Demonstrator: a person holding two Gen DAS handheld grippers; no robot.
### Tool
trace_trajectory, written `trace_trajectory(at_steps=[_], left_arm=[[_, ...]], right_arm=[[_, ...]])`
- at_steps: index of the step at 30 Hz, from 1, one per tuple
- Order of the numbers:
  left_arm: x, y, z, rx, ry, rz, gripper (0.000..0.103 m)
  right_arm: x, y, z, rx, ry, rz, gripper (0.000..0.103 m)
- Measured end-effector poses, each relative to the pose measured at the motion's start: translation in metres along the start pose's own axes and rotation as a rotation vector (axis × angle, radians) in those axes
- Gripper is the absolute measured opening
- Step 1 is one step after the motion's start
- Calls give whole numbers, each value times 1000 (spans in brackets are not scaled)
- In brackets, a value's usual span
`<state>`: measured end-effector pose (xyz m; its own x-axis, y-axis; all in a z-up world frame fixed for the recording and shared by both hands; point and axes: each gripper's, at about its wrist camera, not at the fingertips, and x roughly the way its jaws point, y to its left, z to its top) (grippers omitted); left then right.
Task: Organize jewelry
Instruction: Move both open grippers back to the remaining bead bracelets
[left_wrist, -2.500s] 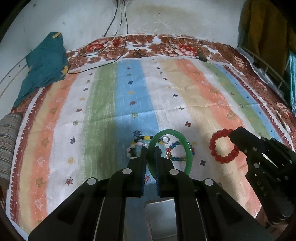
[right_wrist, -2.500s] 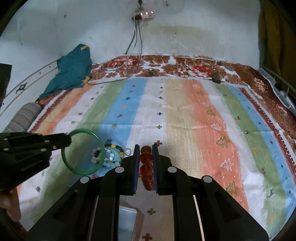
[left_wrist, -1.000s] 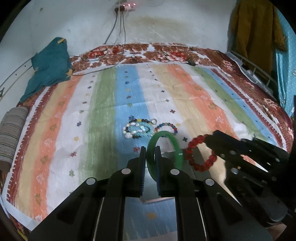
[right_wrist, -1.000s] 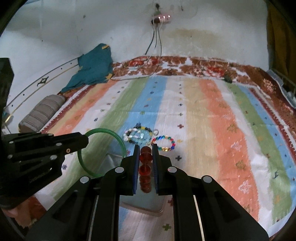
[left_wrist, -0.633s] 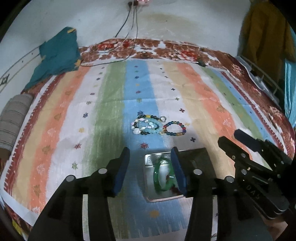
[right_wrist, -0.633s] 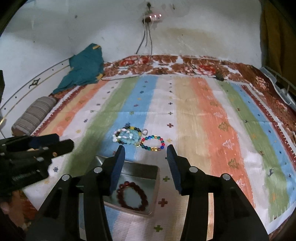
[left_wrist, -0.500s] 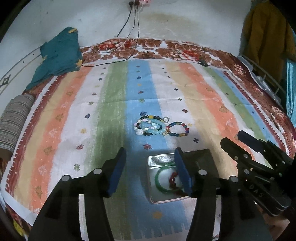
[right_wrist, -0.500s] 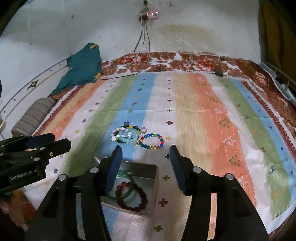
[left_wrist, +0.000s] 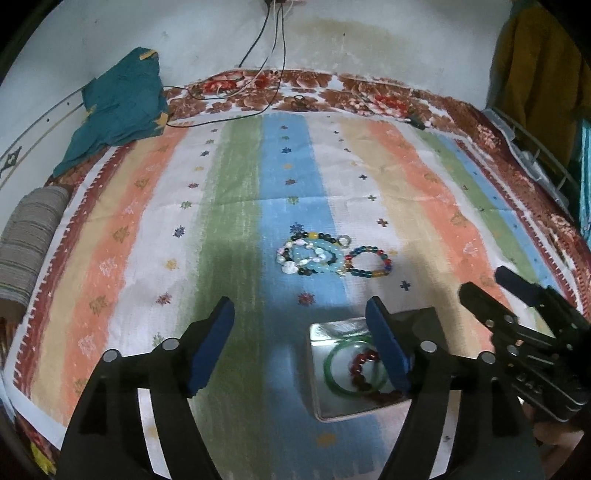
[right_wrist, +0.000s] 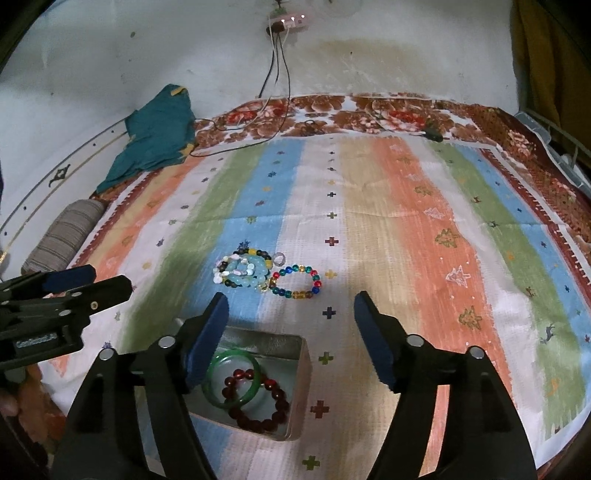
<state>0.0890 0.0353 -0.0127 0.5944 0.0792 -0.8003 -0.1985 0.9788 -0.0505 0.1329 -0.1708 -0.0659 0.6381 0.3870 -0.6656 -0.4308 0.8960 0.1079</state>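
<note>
green bangle (right_wrist: 232, 380) and dark red bead bracelet (right_wrist: 258, 402) now lie together in the metal tin (right_wrist: 295, 387); earlier each was pinched in shut tongs above the striped cloth (right_wrist: 406, 229). both jaws have just been opening and nothing is between them now. the left tongs (left_wrist: 301, 341) stand wide open, with the tin under their right finger. the right tongs (right_wrist: 290, 336) also stand wide open, with the tin near their left finger. farther on the cloth lie a pale bead bracelet (right_wrist: 243, 273) and a multicolour bead bracelet (right_wrist: 297, 282), just beside each other.
</note>
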Motion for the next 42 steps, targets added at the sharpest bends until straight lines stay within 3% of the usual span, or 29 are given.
trace_trajectory(at_steps=[12,26,42], left_arm=[[18,14,17,12,31,16,77],[58,13,33,18,99,25,78],[90,28,44,-13,141,67,78]], right_arm=[[13,-6,11,30,25,21,82],[42,-11,21,-3,71,-18,86],[66,-13,31,0,118,14,87]])
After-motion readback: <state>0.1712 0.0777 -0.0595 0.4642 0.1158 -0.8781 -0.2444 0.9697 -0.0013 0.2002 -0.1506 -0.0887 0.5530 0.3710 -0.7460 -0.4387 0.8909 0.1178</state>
